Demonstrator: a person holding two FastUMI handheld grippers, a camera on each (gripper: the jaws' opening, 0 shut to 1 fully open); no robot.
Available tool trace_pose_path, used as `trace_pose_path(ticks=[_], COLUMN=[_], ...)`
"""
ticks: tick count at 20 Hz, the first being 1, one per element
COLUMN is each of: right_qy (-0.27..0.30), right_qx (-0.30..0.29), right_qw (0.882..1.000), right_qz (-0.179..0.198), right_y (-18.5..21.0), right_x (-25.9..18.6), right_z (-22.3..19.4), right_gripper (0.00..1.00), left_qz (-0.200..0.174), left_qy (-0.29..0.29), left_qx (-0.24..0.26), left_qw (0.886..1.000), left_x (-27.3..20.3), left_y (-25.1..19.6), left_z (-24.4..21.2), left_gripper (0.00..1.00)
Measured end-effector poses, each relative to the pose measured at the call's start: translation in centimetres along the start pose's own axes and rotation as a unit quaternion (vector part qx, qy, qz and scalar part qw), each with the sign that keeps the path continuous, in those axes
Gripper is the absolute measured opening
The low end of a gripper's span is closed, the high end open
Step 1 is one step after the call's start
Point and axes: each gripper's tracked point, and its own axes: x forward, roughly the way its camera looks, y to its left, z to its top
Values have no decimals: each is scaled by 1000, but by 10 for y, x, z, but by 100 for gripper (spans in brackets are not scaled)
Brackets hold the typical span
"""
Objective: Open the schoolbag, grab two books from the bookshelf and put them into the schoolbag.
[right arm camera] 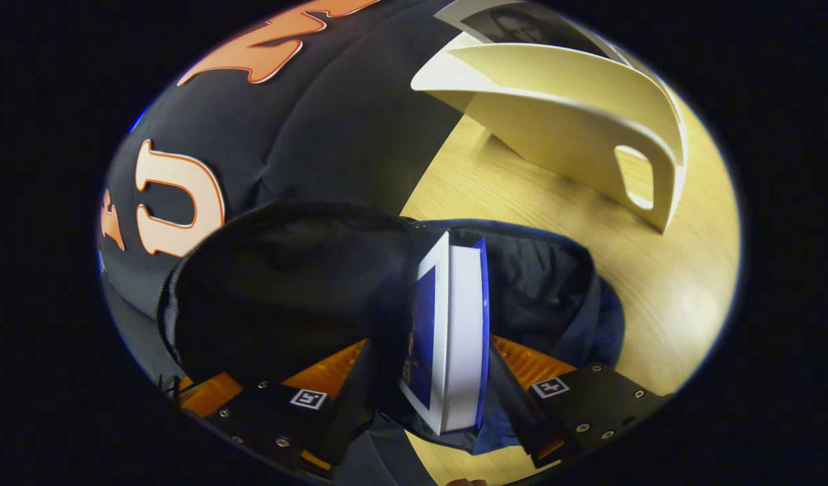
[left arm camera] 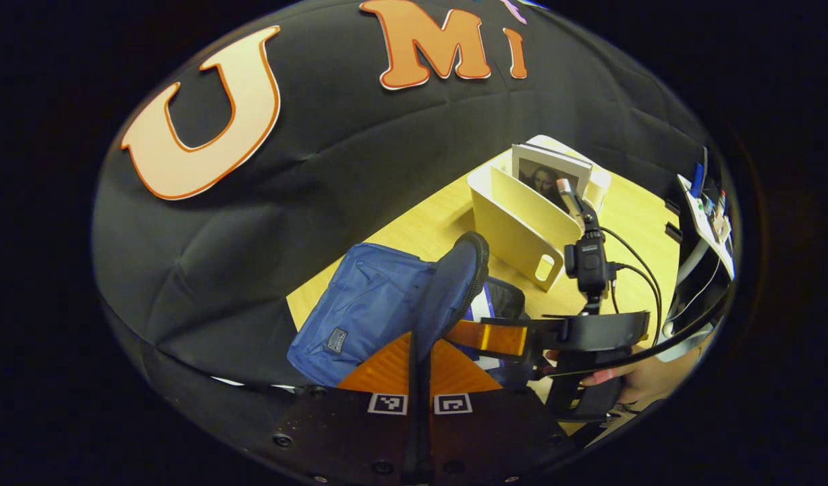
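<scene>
A wooden surface (right arm camera: pixel 663 283) had bare room between the blue schoolbag (left arm camera: pixel 366 304) and cream bookshelf (right arm camera: pixel 589 128). The left gripper (left arm camera: pixel 419 364) clenched the bag's raised flap edge. The right gripper (right arm camera: pixel 447 378) grasped a blue-and-white book (right arm camera: pixel 454 324), edge-up, pointing into the open bag.
</scene>
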Motion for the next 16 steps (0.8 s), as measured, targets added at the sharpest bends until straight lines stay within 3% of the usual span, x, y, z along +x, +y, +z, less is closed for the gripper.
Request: trace_pose_path(ticks=[4,8,12,16], right_qy=[-4,-38,-99,-134], right_qx=[-29,-110,-181,-250], right_qw=[999,993,978,954], right_qz=[28,22,-21,-96], right_y=[5,-4,-17,-28], right_x=[-47,-102,-166,-203], right_z=[19,67,160,258], right_gripper=[95,96,96,96], left_qz=[-6,8,8,3], left_qy=[-1,-11,-19,-20], left_qx=[-22,-26,-37,-51], left_qw=[1000,1000,999,998], left_x=[6,3,6,10], left_y=[1,12,13,13], left_z=[-7,-3,-1,-3], left_gripper=[0,0,0,0])
